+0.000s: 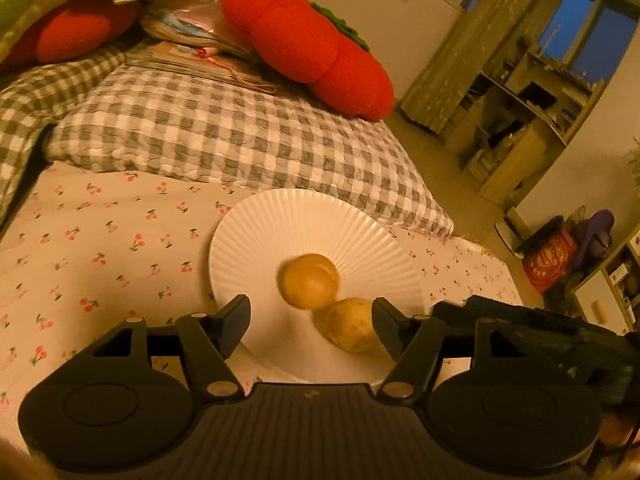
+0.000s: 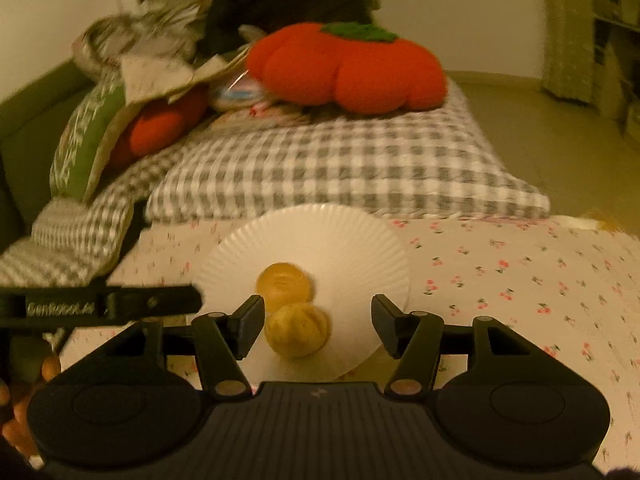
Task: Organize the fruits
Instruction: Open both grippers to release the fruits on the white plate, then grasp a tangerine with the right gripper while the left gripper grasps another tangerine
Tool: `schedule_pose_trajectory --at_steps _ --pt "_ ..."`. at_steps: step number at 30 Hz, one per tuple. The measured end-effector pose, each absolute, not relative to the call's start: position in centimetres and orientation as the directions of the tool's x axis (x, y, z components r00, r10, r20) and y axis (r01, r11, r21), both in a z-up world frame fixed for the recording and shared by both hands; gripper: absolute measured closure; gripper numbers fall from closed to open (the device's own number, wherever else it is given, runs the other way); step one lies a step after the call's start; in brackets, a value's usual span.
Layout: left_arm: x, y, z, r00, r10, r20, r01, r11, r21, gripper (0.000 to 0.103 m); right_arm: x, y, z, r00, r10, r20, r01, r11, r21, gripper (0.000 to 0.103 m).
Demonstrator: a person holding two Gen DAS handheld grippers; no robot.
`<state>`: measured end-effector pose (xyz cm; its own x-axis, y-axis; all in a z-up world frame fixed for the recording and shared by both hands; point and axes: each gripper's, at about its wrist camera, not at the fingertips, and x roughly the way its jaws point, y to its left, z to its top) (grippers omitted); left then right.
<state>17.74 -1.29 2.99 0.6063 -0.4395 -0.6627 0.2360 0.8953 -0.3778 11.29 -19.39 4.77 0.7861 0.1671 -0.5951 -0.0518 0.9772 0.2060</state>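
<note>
On the bed, your white plate (image 1: 280, 232) sits on the cherry-print sheet (image 1: 100, 240), holding two yellowish fruits: the far fruit (image 1: 309, 281) near the middle and the near fruit (image 1: 352, 324) just behind it toward you, the two touching or nearly so. Your left gripper (image 1: 311, 322) has its fingers spread wide over the plate, gripping nothing; the near fruit lies beside the right finger (image 1: 386, 326). Your right gripper (image 2: 318, 326) is likewise spread and holds nothing, with the near fruit (image 2: 298, 330) close to its left finger (image 2: 250, 326). Behind the plate lies a checked pillow (image 1: 224, 132), then a red tomato cushion (image 1: 308, 44) and a heap of cloth too blurred to sort. At the left edge of the right view, the other gripper's body reads roughly "Genrobot.ai" (image 2: 60, 307), blurred.
</note>
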Motion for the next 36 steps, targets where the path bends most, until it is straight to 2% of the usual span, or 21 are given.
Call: schedule_pose_trajectory --at_steps 4,8,15,17,20,30,36 --pt "16.5 -0.6 3.5 0.613 -0.408 -0.677 0.205 0.909 -0.363 0.039 9.6 -19.3 6.3 0.813 0.173 -0.556 -0.052 0.973 0.226 0.042" --pt "15.5 0.4 4.1 0.626 -0.371 -0.686 0.190 0.925 -0.327 0.038 7.4 -18.7 7.3 0.820 0.203 -0.535 -0.086 0.968 0.236 0.038" --pt "13.7 2.4 4.5 0.618 -0.335 -0.712 0.122 0.935 -0.333 0.037 5.2 -17.0 7.9 0.825 0.220 -0.521 -0.122 0.969 0.217 0.032" --pt "13.3 2.4 4.6 0.615 -0.316 -0.723 0.115 0.942 -0.314 0.036 4.7 -16.7 7.6 0.811 0.242 -0.533 -0.132 0.963 0.236 0.028" --pt "12.9 2.5 4.3 0.608 -0.282 -0.742 0.108 0.955 -0.275 0.035 4.3 -15.8 6.9 0.782 0.235 -0.578 -0.138 0.969 0.207 0.028" --pt "12.2 2.9 3.1 0.541 -0.270 -0.796 0.074 0.959 -0.274 0.035 3.9 -13.1 4.7 0.715 0.266 -0.646 -0.232 0.963 0.140 0.031" --pt "11.3 1.7 3.0 0.524 -0.294 -0.799 0.122 0.955 -0.271 0.035 3.8 -11.2 3.3 0.638 0.314 -0.703 -0.335 0.935 0.113 0.033"
